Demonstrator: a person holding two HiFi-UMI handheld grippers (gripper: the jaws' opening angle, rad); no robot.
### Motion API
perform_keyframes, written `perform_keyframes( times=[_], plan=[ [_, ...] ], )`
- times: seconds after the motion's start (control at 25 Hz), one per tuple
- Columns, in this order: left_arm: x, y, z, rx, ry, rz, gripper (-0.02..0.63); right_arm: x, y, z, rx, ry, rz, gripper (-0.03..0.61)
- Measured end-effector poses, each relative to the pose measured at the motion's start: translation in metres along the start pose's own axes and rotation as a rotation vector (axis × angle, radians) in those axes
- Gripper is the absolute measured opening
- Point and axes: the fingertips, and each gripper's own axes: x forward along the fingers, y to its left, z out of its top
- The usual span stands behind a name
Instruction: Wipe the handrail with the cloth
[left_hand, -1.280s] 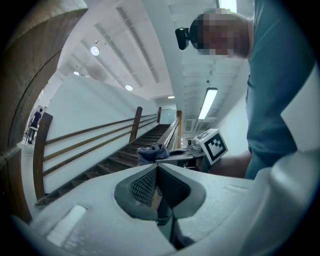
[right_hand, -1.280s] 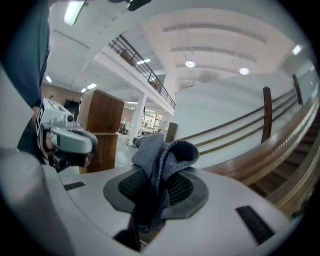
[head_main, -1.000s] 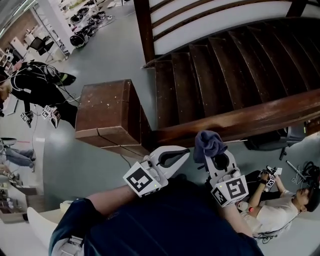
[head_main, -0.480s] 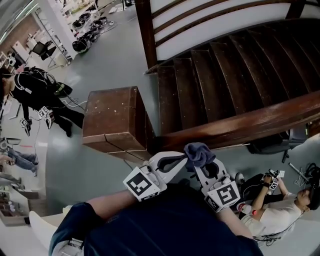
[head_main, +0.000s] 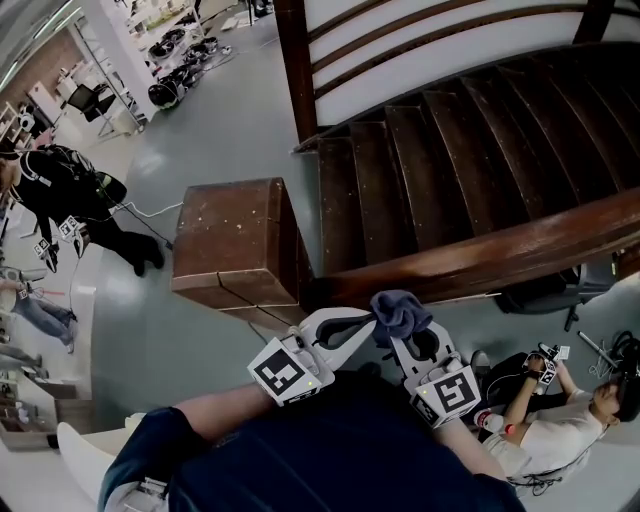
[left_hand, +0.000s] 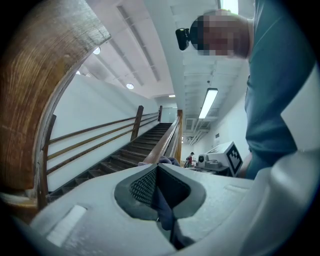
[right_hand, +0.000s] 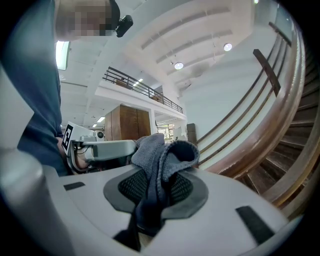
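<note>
Beside the handrail (head_main: 500, 252), left hand-held gripper (head_main: 362, 322) and right hand-held gripper (head_main: 410, 338) clamp cloth (head_main: 400, 306).

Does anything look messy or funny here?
Only the cloth. It is scrunched into a lump, not spread flat, and both the right tool and the left tool pinch it near the lower end of the handrail. Nothing looks spilled or broken.

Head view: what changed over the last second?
The right gripper carried the cloth left until it met the left gripper, whose jaws now pinch a strip of it too. The right gripper stayed shut on the cloth, the left gripper barely moved, and the cloth is not wiping the handrail.
</note>
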Motion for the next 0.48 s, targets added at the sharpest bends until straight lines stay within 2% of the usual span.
perform_keyframes(
  times=[0.48],
  plan=[
    [0.0016,-0.0006,0.0016,-0.005,-0.001,-0.002,0.003,0.0006,-0.0022,0.0033,-0.025,0.006,0.014,0.095]
  ],
)
